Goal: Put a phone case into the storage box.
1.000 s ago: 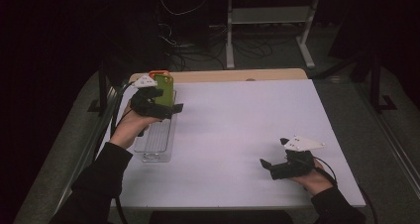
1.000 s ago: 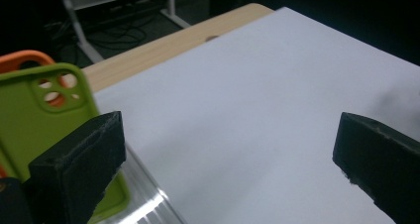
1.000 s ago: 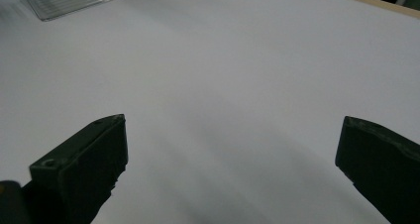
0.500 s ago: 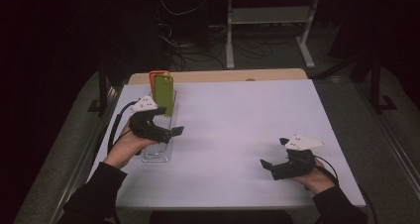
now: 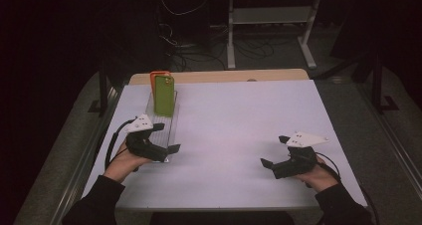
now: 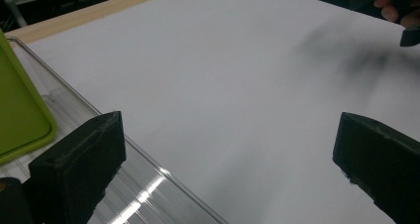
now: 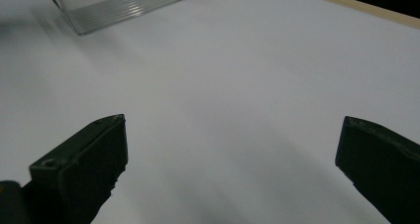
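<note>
Flat green case [image 5: 163, 95] upright in ribbed clear rack [image 5: 171, 124].

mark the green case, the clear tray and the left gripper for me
green case [image 5: 163, 95], high view, middle of its upright green face.
clear tray [image 5: 171, 126], high view, bare right rim in front of the case.
left gripper [image 5: 165, 138], high view, gap between its two open jaw tips.

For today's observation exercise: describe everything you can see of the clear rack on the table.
The clear rack looks like see-through plastic, long and narrow with a ridged base and raised edges. It lies flat at the white table's left side. A green case stands upright at its far end, an orange one behind. The left gripper hovers open over its near end.
</note>
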`<action>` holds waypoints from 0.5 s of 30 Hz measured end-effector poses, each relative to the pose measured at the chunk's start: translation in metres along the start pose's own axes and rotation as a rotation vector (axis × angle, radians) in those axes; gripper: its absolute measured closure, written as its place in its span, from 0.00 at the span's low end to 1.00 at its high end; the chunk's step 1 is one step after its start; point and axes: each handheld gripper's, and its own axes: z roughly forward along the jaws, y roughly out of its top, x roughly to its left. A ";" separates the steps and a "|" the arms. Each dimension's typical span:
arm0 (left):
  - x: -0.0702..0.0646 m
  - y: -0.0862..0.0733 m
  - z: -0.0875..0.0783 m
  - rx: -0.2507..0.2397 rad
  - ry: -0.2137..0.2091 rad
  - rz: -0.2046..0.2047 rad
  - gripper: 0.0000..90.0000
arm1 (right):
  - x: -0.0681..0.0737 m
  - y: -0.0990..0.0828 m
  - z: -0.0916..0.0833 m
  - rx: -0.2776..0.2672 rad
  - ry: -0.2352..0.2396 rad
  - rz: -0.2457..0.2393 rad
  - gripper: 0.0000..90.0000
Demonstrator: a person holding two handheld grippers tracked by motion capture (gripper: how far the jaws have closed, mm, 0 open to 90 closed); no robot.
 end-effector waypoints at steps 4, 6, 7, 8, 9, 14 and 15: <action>-0.003 -0.006 -0.006 -0.012 -0.016 0.006 0.00 | 0.000 0.004 -0.002 -0.008 0.005 -0.002 0.00; -0.004 -0.010 -0.009 -0.014 -0.022 0.016 0.00 | -0.001 0.006 -0.003 -0.017 0.008 -0.001 0.00; -0.004 -0.011 -0.009 -0.009 -0.023 0.023 0.00 | -0.001 0.007 -0.003 -0.019 0.008 -0.001 0.00; -0.004 -0.013 -0.010 -0.002 -0.026 0.031 0.00 | -0.001 0.007 -0.003 -0.021 0.011 -0.001 0.00; -0.005 -0.015 -0.010 0.002 -0.034 0.034 0.00 | -0.001 0.008 -0.003 -0.019 0.011 -0.003 0.00; -0.005 -0.021 -0.009 0.022 -0.030 0.065 0.00 | 0.000 0.010 -0.005 -0.023 0.016 0.003 0.00; -0.005 -0.022 -0.008 0.021 -0.028 0.065 0.00 | 0.000 0.011 -0.006 -0.028 0.015 0.001 0.00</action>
